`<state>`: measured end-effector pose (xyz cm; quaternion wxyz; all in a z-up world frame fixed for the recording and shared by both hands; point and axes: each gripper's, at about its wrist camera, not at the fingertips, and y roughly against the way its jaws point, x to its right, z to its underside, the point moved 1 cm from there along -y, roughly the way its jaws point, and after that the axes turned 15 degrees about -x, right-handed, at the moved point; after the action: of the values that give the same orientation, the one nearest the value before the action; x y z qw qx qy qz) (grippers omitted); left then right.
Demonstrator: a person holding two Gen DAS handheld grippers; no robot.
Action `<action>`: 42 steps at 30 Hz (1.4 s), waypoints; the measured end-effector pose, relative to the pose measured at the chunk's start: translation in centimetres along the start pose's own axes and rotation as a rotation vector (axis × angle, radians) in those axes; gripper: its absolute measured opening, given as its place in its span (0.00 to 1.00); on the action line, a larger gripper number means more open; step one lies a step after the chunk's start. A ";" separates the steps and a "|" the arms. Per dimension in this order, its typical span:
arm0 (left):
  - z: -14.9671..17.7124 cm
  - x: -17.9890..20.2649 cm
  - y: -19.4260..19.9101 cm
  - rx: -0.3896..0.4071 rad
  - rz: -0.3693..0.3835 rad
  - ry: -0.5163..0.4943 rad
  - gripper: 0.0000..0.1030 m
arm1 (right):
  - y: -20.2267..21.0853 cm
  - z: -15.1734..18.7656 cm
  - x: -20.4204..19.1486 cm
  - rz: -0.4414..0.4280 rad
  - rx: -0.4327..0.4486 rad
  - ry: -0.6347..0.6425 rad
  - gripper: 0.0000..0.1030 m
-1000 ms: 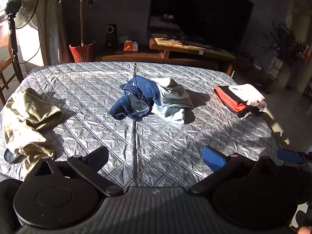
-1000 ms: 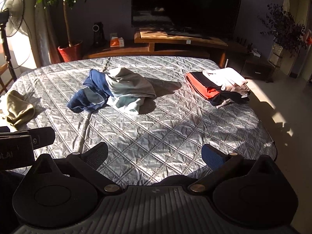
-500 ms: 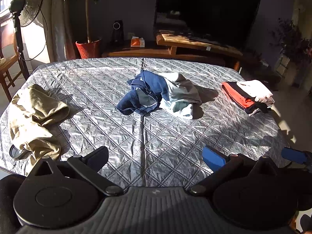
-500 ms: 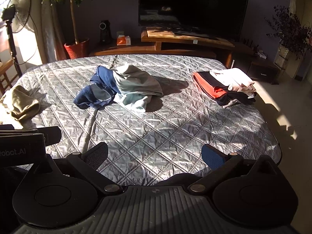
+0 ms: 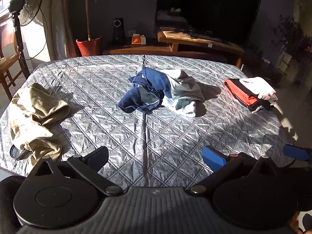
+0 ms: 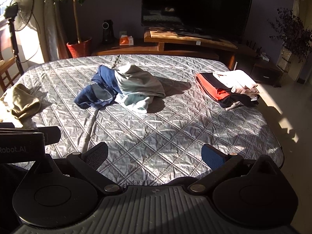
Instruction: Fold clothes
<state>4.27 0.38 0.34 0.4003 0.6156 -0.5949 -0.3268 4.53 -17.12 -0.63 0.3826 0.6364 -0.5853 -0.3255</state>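
A crumpled navy and grey garment lies in the middle of the silver quilted table; it also shows in the right wrist view. A crumpled khaki garment lies at the left edge, also in the right wrist view. A folded stack of red, black and white clothes sits at the right, also in the right wrist view. My left gripper is open and empty over the near edge. My right gripper is open and empty, beside it to the right.
Behind the table stand a wooden TV bench with a dark TV, a red potted plant and a standing fan. A wooden chair is at the far left. Bare floor lies right of the table.
Both grippers have drawn back and risen slightly from the table, so the clothes appear a little farther off. Nothing on the table has moved. Both stay open.
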 end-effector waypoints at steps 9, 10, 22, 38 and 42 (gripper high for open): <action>-1.2 -1.2 -1.2 -0.005 0.012 0.011 0.99 | -0.7 -1.5 -0.1 -0.009 0.090 0.078 0.98; -1.5 -1.5 -1.4 -0.007 0.007 0.009 0.99 | -0.8 -1.9 0.0 -0.020 0.118 0.092 0.98; -6.6 -5.8 -5.1 -0.002 -0.045 -0.001 0.99 | -6.0 -9.5 -0.6 -0.040 0.309 0.327 0.74; -14.1 -12.9 -13.8 0.030 -0.037 0.118 0.99 | -21.3 -12.7 -9.4 0.194 0.260 0.854 0.67; -14.7 -14.3 -15.2 0.002 -0.038 0.152 0.99 | -24.4 -13.7 -10.3 0.223 0.245 0.868 0.57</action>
<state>23.23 15.71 -7.23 0.4374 0.6505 -0.5512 -0.2859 27.41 -4.93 -15.33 0.5468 0.6875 -0.4701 0.0859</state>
